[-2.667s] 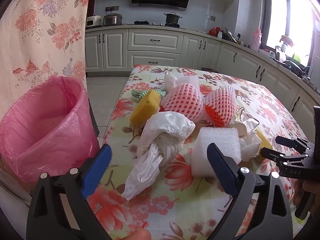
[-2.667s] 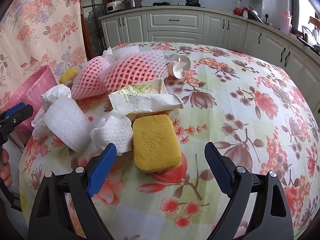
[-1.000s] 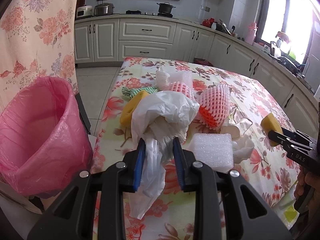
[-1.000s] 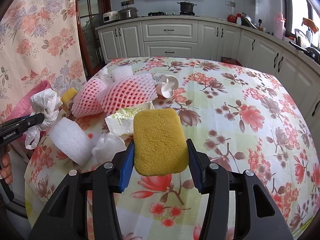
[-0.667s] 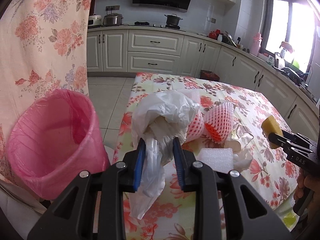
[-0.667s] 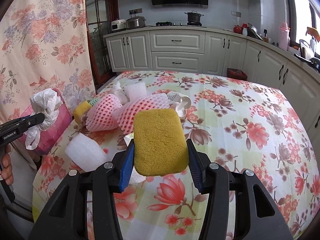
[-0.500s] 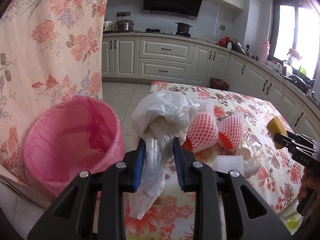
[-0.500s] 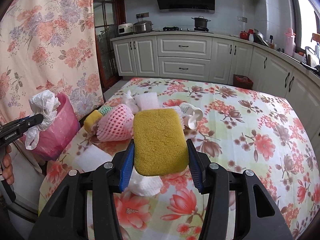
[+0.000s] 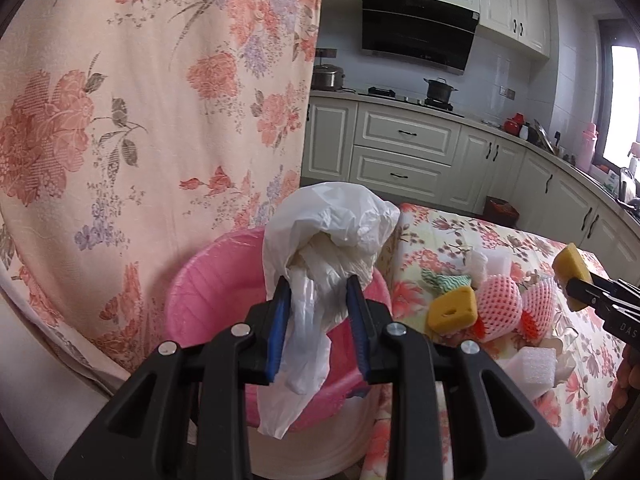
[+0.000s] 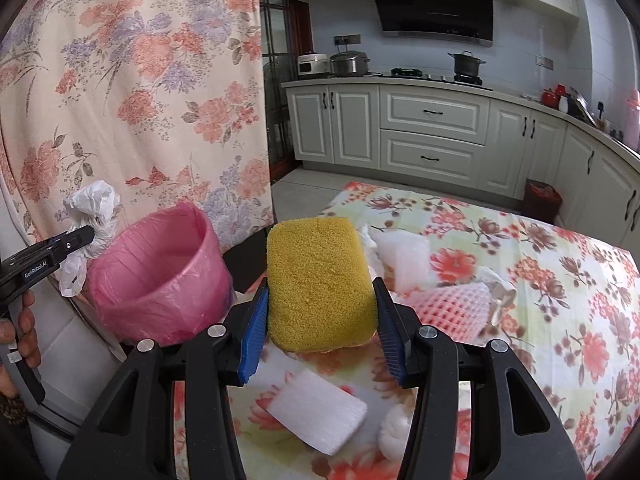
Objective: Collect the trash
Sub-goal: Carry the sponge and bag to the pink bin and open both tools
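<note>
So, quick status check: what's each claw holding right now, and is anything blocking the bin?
Left gripper shut on crumpled white plastic bag, by pink-lined bin. Right gripper shut on yellow sponge, over table. Bin mouth unobstructed.

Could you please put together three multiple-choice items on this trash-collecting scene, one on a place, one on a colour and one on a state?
1. Where is the white plastic bag?
A. lying on the table
B. held up beside the bin
C. at the bottom of the bin

2. What colour is the liner of the bin?
A. pink
B. black
C. blue

3. What state is the right tool in?
A. open, holding nothing
B. shut on a white foam block
C. shut on the yellow sponge

Answers:
1 B, since the left tool pinches the bag in the air near the bin's rim.
2 A, since pink film covers the bin's rim and walls.
3 C, since both blue pads press the sponge's sides above the table.
</note>
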A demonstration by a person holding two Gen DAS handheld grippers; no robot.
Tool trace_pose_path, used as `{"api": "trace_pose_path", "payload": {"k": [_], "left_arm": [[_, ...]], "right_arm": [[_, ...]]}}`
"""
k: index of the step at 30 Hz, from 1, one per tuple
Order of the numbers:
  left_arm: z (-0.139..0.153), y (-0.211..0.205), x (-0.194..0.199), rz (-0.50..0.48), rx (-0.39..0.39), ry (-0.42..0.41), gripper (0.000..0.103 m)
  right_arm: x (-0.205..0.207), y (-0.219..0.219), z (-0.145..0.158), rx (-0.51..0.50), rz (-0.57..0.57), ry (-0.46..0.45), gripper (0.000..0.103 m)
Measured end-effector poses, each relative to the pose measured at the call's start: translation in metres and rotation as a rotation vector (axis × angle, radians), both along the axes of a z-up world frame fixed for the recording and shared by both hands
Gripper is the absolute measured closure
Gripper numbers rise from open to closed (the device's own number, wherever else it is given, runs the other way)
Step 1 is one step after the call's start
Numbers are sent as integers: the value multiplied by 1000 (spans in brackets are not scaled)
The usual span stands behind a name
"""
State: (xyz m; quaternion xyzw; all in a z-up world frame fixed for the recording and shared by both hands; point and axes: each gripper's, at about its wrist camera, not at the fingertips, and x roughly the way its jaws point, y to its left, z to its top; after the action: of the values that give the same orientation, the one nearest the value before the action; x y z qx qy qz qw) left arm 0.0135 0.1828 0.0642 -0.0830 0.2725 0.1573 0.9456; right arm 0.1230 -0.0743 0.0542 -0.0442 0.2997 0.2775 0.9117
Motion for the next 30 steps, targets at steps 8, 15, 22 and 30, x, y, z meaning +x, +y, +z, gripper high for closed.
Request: {"api": "trace_pose_path", "payload": {"k": [8,15,22,30], "left_arm": [[0,31,-6,57,-3,-3,74],[-2,51,-9,87,-9,-2,73],[-5,64,-12,104,-16,-1,73],[-9,71,-8,99,-40,-2,63]], "right_arm": [[4,76,10,20,120,-3,55],[8,143,5,4,217,8,55],[10,187,-5,-25,281,14,54],[15,213,-11,-41,317,8,48]]}}
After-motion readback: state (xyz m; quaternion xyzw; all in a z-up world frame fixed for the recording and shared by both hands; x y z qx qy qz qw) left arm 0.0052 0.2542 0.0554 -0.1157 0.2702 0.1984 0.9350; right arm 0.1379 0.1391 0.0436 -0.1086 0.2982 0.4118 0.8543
